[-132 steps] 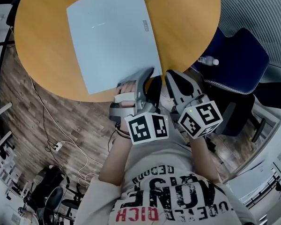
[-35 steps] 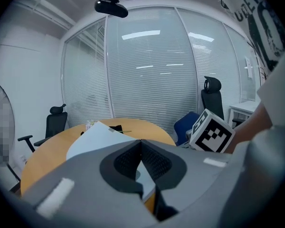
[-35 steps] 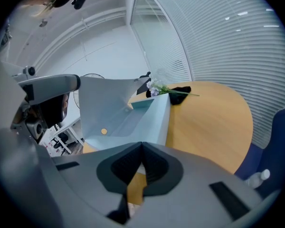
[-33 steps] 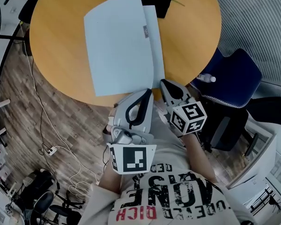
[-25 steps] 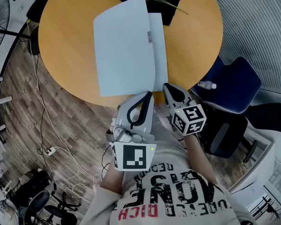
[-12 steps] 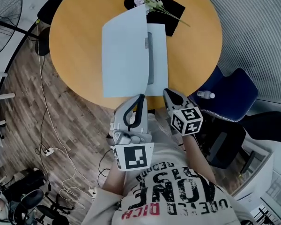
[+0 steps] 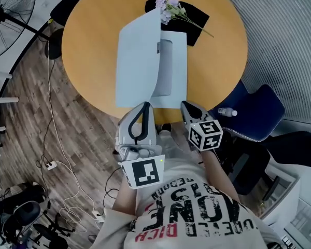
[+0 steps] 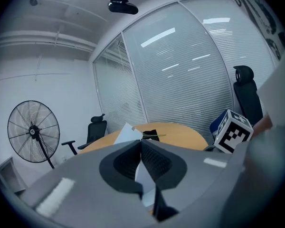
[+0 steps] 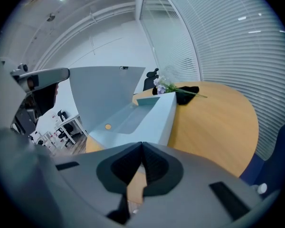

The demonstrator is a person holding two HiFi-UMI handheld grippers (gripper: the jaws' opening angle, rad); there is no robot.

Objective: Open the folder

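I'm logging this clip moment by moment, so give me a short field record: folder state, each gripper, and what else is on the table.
surface: round wooden table
folder: pale blue, partly open, base flat on the table
front cover: raised steeply along its spine
left gripper: shut on the front cover's near edge
right gripper: shut, nothing between its jaws, by the folder's near right corner; contact unclear
other items on the table: flowers lying on a black item, at the far side
task status: under way, cover not yet laid flat
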